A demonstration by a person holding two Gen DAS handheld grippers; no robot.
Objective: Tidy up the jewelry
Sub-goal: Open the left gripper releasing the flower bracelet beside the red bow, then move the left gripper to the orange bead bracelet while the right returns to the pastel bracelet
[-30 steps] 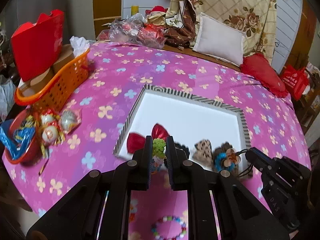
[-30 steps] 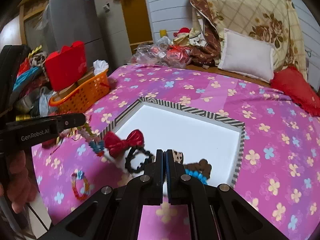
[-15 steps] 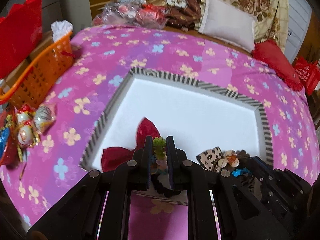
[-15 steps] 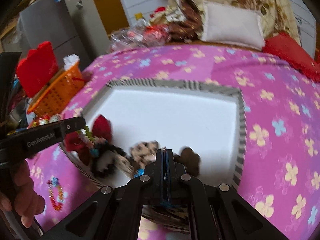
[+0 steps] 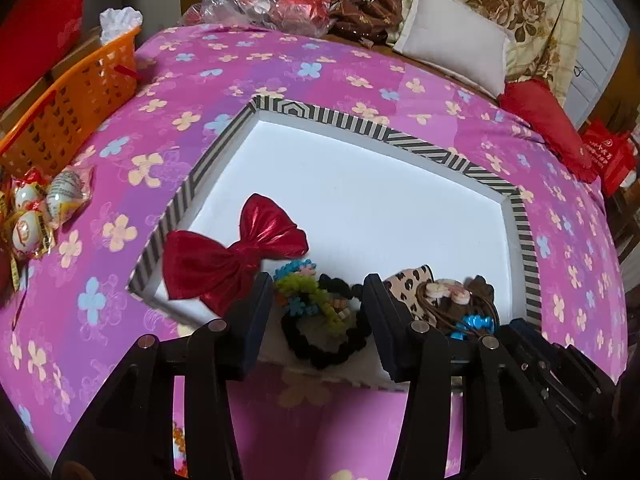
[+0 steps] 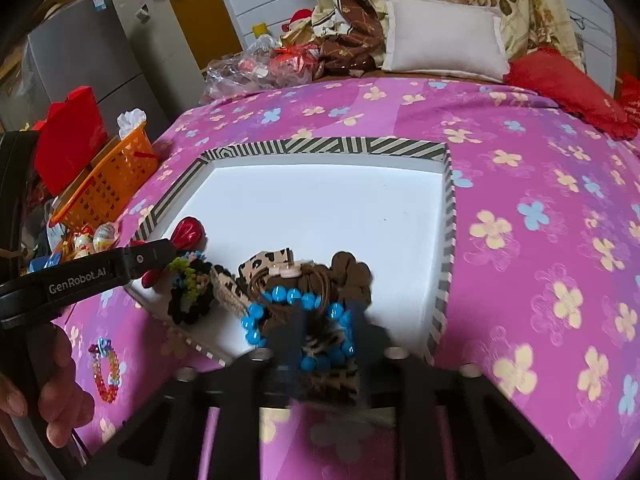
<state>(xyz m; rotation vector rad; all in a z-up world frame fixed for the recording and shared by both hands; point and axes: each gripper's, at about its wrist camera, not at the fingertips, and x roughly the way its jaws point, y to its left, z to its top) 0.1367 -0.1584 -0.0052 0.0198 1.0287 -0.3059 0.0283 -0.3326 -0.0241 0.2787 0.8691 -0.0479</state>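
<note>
A white tray with a striped rim (image 5: pixel 320 118) (image 6: pixel 320 146) lies on the pink flowered bedspread. My left gripper (image 5: pixel 318 286) is open over the tray's near edge, with a green and blue beaded bracelet (image 5: pixel 308 290) lying on a black scrunchie (image 5: pixel 320 350) between its fingers. A red bow (image 5: pixel 232 256) lies to its left. My right gripper (image 6: pixel 324 320) is open and blurred over a blue bead bracelet (image 6: pixel 276 294), a leopard-print hair tie (image 6: pixel 266 260) and a brown piece (image 6: pixel 352 276) in the tray. A colourful bead bracelet (image 6: pixel 106 366) lies on the bedspread outside the tray.
An orange basket (image 5: pixel 68 108) stands at the left edge beside wrapped sweets (image 5: pixel 36 208). A white pillow (image 5: pixel 452 36), a red cushion (image 5: pixel 544 120) and plastic bags (image 5: pixel 264 0) sit at the back. A hand (image 6: pixel 52 384) holds the left gripper.
Both grippers have opened. The left one let go of the green and blue bracelet, which now lies in the tray. The right one has come down over the blue bracelet.
</note>
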